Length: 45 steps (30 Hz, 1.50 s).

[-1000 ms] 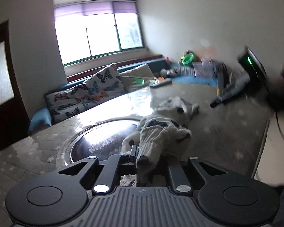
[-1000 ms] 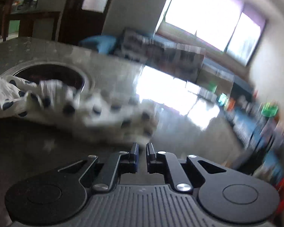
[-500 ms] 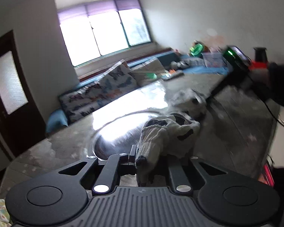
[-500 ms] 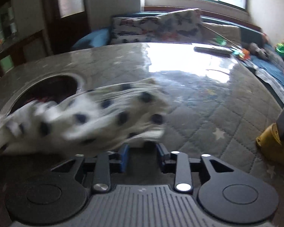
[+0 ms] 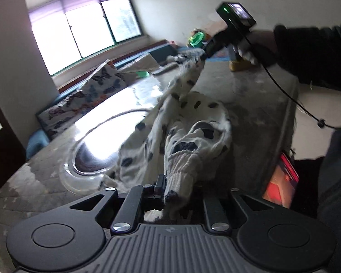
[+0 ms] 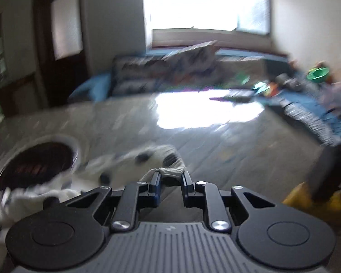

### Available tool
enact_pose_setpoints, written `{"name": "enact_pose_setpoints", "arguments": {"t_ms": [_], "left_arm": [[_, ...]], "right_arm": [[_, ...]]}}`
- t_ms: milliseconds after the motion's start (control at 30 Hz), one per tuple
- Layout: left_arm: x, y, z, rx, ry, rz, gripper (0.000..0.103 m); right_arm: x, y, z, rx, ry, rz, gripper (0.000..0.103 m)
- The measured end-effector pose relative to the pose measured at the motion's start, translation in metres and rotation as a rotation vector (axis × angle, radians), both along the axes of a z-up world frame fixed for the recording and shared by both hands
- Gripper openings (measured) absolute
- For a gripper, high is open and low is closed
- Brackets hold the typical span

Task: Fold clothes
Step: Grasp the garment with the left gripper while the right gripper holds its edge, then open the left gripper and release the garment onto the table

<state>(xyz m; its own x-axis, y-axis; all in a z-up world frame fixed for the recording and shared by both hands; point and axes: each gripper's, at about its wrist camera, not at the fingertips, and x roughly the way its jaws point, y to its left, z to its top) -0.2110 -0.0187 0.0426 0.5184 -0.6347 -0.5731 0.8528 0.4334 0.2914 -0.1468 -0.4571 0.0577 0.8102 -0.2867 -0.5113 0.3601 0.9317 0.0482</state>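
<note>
White spotted garment (image 5: 188, 122), dark dots all over, stretched between my 2 tools above the grey quilted table (image 5: 257, 104). Its ribbed cuff sits clenched in my left gripper (image 5: 170, 187), cloth bunched thick between the fingers. From there it runs up and away to my right gripper (image 5: 202, 54), which pinches the far end, seen in left cam. In right cam, right gripper (image 6: 169, 178) fingers stand a bit apart w/ a thin cloth edge (image 6: 170, 171) draped across the tips; the rest of the garment (image 6: 116, 166) trails off left, blurred. The middle of the garment sags, partly resting on the table.

Just left of the garment, a round recess w/ a metal rim (image 5: 95, 150) is set into the table; inside looks dark, contents too blurred to tell. Behind the table, a butterfly-print cushion (image 5: 88, 95) on a blue bench. Green bowl (image 5: 196, 38) far beyond the garment's raised end. Red-lit screen (image 5: 282, 182) at the table edge, right of the garment.
</note>
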Motion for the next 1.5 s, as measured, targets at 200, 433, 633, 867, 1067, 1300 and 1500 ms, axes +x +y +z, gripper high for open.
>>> {"name": "enact_pose_setpoints", "arguments": {"t_ms": [200,433,633,867,1067,1300,1500], "left_arm": [[-0.004,0.001,-0.009,0.022,0.029,-0.026,0.040],[0.000,0.024,0.011,0.005,0.025,-0.024,0.059],[0.012,0.052,0.020,-0.050,0.069,0.000,0.073],[0.022,0.073,0.029,-0.075,0.067,0.049,0.077],[0.035,0.081,0.029,-0.079,0.076,0.157,0.079],[0.085,0.040,0.017,-0.078,0.135,0.305,0.071],[0.125,0.009,0.001,-0.044,0.209,0.314,0.056]], "right_arm": [[0.000,-0.015,-0.016,-0.021,0.124,-0.030,0.019],[0.003,-0.023,-0.033,0.058,0.177,0.007,0.022],[-0.007,-0.009,-0.020,-0.024,0.194,0.039,0.028],[-0.021,0.003,-0.017,-0.027,0.222,0.107,0.036],[-0.027,0.010,-0.009,0.013,0.195,0.163,0.036],[-0.021,0.031,-0.018,-0.023,0.237,0.234,0.039],[-0.027,0.015,-0.021,0.135,0.212,0.198,0.039]]}}
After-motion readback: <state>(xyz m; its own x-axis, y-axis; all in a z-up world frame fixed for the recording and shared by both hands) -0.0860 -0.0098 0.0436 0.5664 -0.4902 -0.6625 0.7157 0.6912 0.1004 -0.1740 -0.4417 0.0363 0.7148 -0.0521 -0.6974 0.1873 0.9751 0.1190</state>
